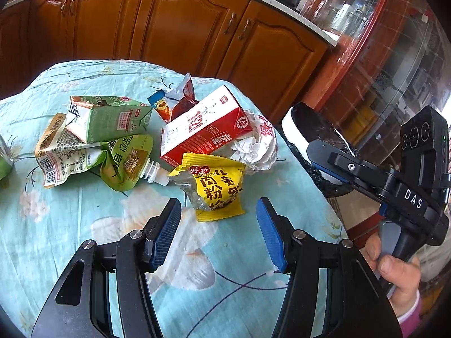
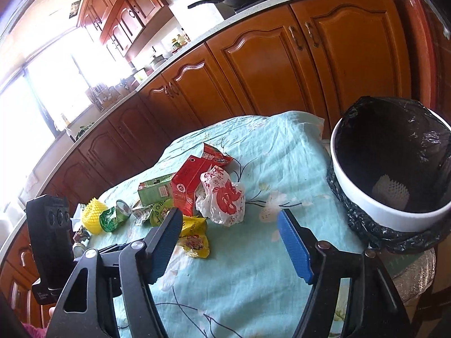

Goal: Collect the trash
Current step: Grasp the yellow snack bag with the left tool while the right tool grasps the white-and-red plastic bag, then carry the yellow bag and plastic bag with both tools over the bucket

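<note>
Trash sits piled near the middle of the table (image 1: 56, 239): a yellow packet (image 1: 217, 188), a red carton (image 1: 205, 132), a green carton (image 1: 110, 118) and a crumpled white bag (image 2: 222, 197). The left gripper (image 1: 218, 236) is wide open just in front of the yellow packet, holding nothing. The right gripper (image 2: 228, 245) is wide open too, over the cloth. A white bin (image 2: 394, 169) with a black liner stands at the table's right edge.

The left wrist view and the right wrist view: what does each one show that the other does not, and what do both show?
Only the left wrist view shows the green spouted pouch and the person's hand on the right gripper.

Only the right wrist view shows the inside of the trash bin, with a white foam piece, and the yellow spiky ball.

Both show the red carton, green carton, yellow snack packet and teal tablecloth.
</note>
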`<act>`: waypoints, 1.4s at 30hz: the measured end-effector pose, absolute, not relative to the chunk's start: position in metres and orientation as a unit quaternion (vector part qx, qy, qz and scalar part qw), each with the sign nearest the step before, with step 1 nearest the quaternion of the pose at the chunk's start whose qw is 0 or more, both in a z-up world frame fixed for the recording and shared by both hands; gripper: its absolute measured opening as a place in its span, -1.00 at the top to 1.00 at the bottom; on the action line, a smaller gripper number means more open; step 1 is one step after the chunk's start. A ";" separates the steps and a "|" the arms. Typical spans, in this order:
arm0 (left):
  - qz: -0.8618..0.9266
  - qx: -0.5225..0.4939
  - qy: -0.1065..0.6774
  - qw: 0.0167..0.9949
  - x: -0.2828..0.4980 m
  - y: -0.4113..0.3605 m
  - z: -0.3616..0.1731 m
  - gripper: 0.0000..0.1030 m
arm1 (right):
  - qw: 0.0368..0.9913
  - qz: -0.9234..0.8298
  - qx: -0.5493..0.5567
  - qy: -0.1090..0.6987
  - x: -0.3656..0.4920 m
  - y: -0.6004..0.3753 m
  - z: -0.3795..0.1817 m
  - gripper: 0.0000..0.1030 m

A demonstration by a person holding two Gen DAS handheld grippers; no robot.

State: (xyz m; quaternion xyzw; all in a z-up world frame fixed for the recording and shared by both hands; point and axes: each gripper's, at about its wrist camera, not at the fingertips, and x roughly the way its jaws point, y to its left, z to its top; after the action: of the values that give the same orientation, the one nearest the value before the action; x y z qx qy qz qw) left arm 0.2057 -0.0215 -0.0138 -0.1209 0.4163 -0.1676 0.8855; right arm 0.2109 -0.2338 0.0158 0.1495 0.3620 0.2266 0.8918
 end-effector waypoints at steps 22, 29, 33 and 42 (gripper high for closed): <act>-0.195 -0.105 0.413 0.884 0.205 -0.026 -0.011 0.98 | 0.873 0.254 0.137 0.393 0.238 -0.215 -0.002 0.67; -0.197 -0.114 0.394 0.890 0.191 -0.021 0.003 0.99 | 0.881 0.245 0.150 0.377 0.211 -0.232 0.010 0.68; -0.204 -0.110 0.387 0.892 0.186 -0.024 0.011 0.99 | 0.886 0.239 0.153 0.368 0.197 -0.240 0.015 0.68; -0.227 -0.094 0.378 0.893 0.185 -0.050 0.023 0.99 | 0.892 0.224 0.158 0.358 0.179 -0.257 0.022 0.68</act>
State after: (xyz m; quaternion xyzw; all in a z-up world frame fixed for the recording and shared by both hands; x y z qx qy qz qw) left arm 0.1847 -0.0496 0.0229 -0.0945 0.3778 -0.2267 0.8927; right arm 0.1787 -0.2566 0.0219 0.1584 0.3581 0.2243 0.8924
